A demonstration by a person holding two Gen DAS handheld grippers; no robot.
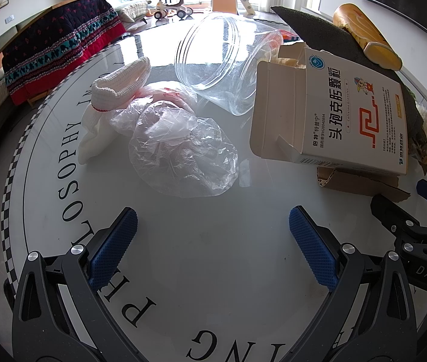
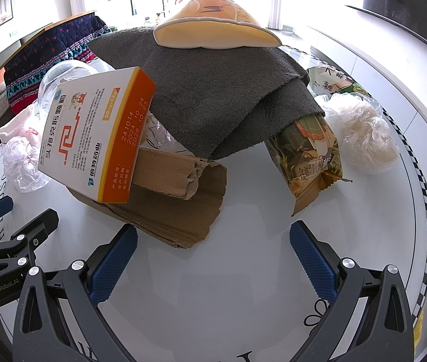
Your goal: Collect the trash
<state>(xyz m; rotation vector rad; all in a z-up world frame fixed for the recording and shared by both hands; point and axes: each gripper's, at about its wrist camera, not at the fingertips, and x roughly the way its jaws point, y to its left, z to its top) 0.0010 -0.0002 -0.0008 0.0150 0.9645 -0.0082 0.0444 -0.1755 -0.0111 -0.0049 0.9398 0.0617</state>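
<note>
The right tongs (image 2: 213,241) gape over the tabletop (image 2: 243,271), empty. Just ahead, a medicine box (image 2: 92,132) leans on torn cardboard (image 2: 180,199); a grey towel (image 2: 213,90) drapes over a snack wrapper (image 2: 312,157).

Glossy table (image 1: 213,226), crinkled plastic bag (image 1: 180,150), matt cardboard (image 2: 177,205)

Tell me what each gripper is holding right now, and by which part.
Nothing is held. The left gripper and right gripper both have open jaws over the bare table, short of the plastic bag and cardboard.
</note>
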